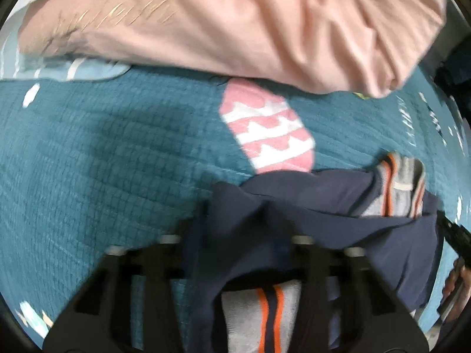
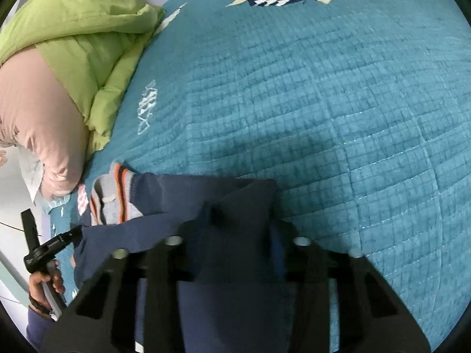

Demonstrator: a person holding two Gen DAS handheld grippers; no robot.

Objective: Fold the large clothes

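Left tongs (image 1: 238, 220) clamped on a bunched edge of the navy garment (image 1: 323, 203), cloth swallowing the tips so only the black frame shows at the near edge. Right tongs (image 2: 238, 214) likewise closed on navy fabric, folds piled over and between the two black arms. Navy garment hanging between both pairs, its upper edge stretched across, grey lining with orange stripes (image 1: 403, 188) showing at the opening on the right in the left wrist view and on the left in the right wrist view. Spread below and beyond, a teal quilted bedspread (image 2: 323, 103) with small printed motifs, among them a pink and white patch (image 1: 268, 129) just past the garment. Farther off, a pink pillow or bundle (image 1: 235, 23) across the far side, and in the right wrist view a lime green quilt (image 2: 88, 38) heaped at the far left beside it. Other handle and the holder's hand (image 2: 44, 282) visible low on the left there.

Step in hand, by the look of it: garment lifted by two points on one edge, held over the bed ahead of laying or folding. Whether any of it rests on the bedspread, hard to tell. Next move likely calls for both grips kept tight and level, edge pulled taut, cloth lowered flat onto the open teal area well clear of the pillows
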